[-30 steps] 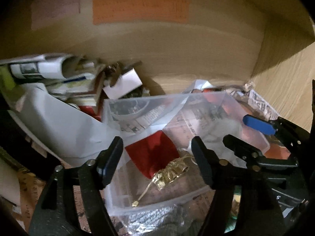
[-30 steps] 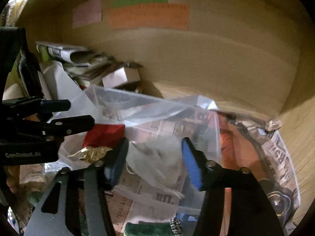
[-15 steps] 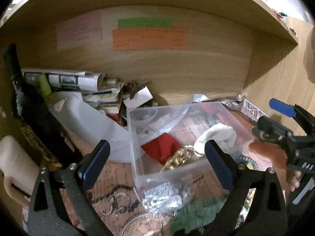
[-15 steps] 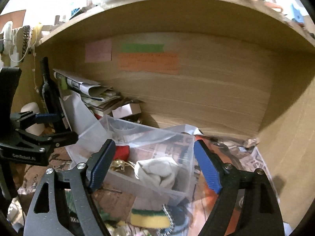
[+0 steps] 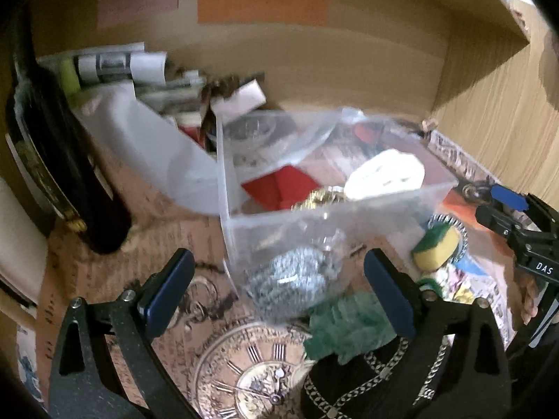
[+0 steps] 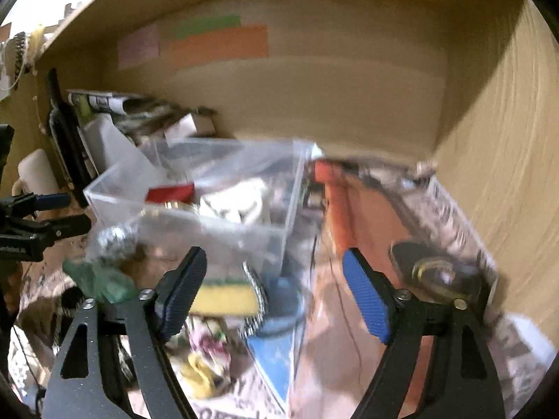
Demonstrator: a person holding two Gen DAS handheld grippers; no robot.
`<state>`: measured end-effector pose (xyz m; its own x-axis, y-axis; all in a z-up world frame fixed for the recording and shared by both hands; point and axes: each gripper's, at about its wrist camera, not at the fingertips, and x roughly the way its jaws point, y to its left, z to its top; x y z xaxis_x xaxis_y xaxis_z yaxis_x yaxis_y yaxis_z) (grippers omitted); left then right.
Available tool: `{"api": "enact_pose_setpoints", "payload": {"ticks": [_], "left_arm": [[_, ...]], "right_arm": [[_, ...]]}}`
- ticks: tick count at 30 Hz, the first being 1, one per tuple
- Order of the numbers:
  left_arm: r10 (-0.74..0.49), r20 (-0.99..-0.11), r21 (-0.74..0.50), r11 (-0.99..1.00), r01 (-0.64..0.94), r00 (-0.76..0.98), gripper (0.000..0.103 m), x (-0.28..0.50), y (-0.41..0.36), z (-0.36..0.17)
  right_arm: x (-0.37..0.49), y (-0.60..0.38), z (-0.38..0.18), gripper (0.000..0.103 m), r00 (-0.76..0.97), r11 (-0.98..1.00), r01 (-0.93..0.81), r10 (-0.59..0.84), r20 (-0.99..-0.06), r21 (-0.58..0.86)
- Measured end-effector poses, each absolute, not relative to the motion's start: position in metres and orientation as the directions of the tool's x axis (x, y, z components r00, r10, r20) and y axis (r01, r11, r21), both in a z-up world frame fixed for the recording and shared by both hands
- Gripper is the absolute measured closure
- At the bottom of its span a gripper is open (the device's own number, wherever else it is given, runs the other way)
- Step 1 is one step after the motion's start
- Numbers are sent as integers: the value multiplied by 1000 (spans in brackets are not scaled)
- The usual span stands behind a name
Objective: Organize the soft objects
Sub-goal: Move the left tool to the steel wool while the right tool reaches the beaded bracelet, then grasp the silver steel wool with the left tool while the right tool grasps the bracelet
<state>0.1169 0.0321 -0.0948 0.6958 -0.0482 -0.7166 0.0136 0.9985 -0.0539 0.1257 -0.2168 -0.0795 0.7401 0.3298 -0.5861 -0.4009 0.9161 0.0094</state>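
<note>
A clear plastic bin [image 5: 349, 206] [image 6: 115, 192] stands in a wooden alcove. It holds a red cloth [image 5: 279, 185] [image 6: 171, 193], a white rolled cloth [image 5: 384, 174] [image 6: 234, 202] and a gold chain [image 5: 314, 199]. In front of the bin lie a steel scourer [image 5: 293, 279] [image 6: 111, 237], a green fluffy cloth [image 5: 349, 328] [image 6: 97, 279] and a yellow-green sponge [image 5: 436, 244] [image 6: 223, 296]. My left gripper [image 5: 276, 293] is open and empty over the scourer. My right gripper [image 6: 276, 293] is open and empty above the sponge; it also shows in the left wrist view [image 5: 506, 209].
A dark bottle [image 5: 59, 160] stands at the left. Rolled papers [image 5: 115, 66] and a white sheet [image 5: 157, 153] are piled behind the bin. Printed paper with a clock face [image 5: 258, 377] covers the floor. An orange sheet [image 6: 356, 216] and a metal lock [image 6: 433, 272] lie right.
Both grippers have pulled back out of the bin and lowered toward the items in front of it. The white cloth now lies in the bin. Both stay open.
</note>
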Motion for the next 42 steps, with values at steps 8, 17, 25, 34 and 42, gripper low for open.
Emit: {"api": "enact_pose_setpoints", "payload": {"ticks": [8,17,25,34,42], "left_arm": [[-77,-768,-104,995,-5,636,4,124,37,-124],[-100,-772,-134,991,-7,628,8,129,39,-134],[-125,-766,-142,990,24,630,33,126,35,-133],[-115,-759,-129,991,25,641,41,121,34,-131],[-112,-744,-121,992,32,658,58,115,32,-126]], "right_arm": [[128,-219,-105,60,641,897,-438,360,-678,63],[130,-221,-115,92,602,886,-450,394,-695,112],[124,-221,-98,96,654,887,-453,403,-640,96],[126,-224,-95,95,629,883,-455,409,-661,114],[131,-219,-114,76,576,882,-454,396,-715,123]]}}
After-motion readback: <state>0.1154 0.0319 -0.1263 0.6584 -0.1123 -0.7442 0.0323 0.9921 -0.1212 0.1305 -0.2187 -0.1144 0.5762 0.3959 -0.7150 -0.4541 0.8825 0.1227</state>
